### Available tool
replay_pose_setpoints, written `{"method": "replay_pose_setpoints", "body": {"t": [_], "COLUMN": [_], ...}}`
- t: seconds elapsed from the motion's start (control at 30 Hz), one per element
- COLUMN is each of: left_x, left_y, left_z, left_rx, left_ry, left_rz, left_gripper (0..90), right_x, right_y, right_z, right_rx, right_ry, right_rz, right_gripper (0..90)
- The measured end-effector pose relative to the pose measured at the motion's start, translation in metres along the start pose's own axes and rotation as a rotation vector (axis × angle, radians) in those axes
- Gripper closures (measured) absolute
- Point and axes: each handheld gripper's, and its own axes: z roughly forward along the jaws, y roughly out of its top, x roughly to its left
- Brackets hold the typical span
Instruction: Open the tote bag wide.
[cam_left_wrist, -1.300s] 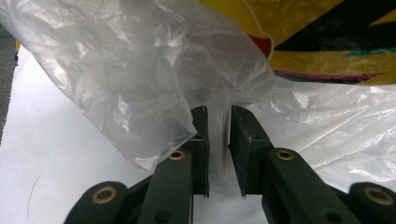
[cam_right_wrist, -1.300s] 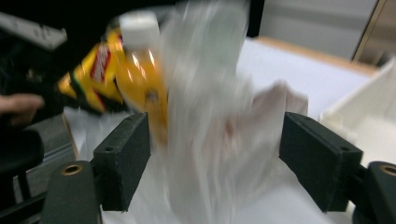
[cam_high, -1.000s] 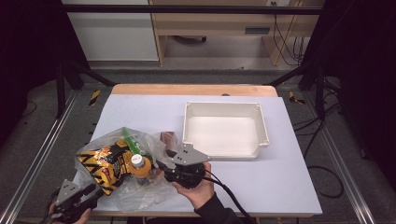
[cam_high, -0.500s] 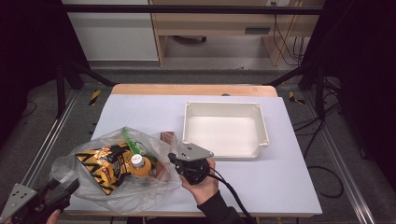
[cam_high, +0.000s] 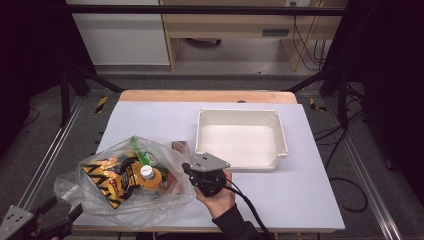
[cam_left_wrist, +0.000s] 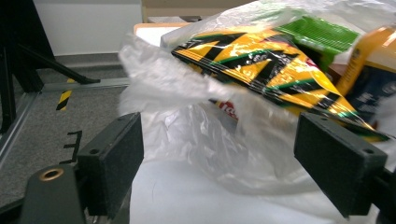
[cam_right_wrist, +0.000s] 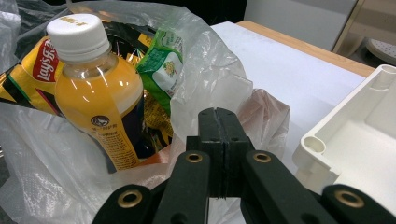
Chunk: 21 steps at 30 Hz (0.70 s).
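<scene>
The plastic bag in front of me is thin, clear film, crinkled and shiny. Inside it the chip packet is glossy foil-like wrap — yellow and black — beside a smooth plastic bottle with a matt white cap. My own pads are matt black and slightly grainy, with brass-coloured metal insets. The tray is smooth off-white plastic; the table is matt white — its far edge bare wood.

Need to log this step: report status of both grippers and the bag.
Left gripper jaws just opened, off the plastic bag. Right gripper shut on bag edge. Bottle and snacks inside; white tray unobstructed.
</scene>
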Motion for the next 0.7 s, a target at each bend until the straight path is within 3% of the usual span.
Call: {"method": "replay_pose_setpoints", "body": {"t": [0.17, 0.3, 0.33, 0.37, 0.5, 0.57, 0.63, 0.67, 0.7], "left_x": [0.008, 0.010, 0.010, 0.008, 0.007, 0.005, 0.004, 0.004, 0.007], "left_y": [0.016, 0.047, 0.047, 0.064, 0.092, 0.100, 0.102, 0.102, 0.099], "left_z": [0.004, 0.014, 0.014, 0.018, 0.028, 0.037, 0.050, 0.050, 0.066], "left_rx": [-0.028, -0.074, -0.074, -0.096, -0.115, -0.099, -0.047, -0.047, -0.004], "left_ry": [0.016, 0.029, 0.029, 0.026, 0.019, 0.014, 0.028, 0.028, 0.013], "left_rz": [-0.004, 0.027, 0.027, 0.047, 0.069, 0.095, 0.142, 0.142, 0.143], "left_gripper": [18.6, 21.1, 21.3, 21.9, 26.1, 30.6, 33.1, 34.7, 35.5], "right_x": [0.000, -0.001, -0.001, -0.001, -0.002, -0.002, -0.003, -0.003, -0.004], "right_y": [0.000, 0.000, 0.000, 0.000, 0.000, 0.001, 0.001, 0.001, 0.001], "right_z": [0.000, -0.001, -0.001, -0.001, -0.001, -0.002, -0.002, -0.002, -0.001], "right_rx": [0.002, -0.001, -0.001, -0.002, -0.009, -0.013, -0.019, -0.019, -0.024], "right_ry": [0.003, 0.006, 0.006, 0.006, 0.009, 0.011, 0.011, 0.011, 0.012], "right_rz": [0.000, 0.005, 0.007, 0.006, 0.010, 0.013, 0.015, 0.015, 0.018], "right_gripper": [90.0, 90.0, 90.0, 90.0, 90.0, 90.0, 90.0, 90.0, 90.0]}}
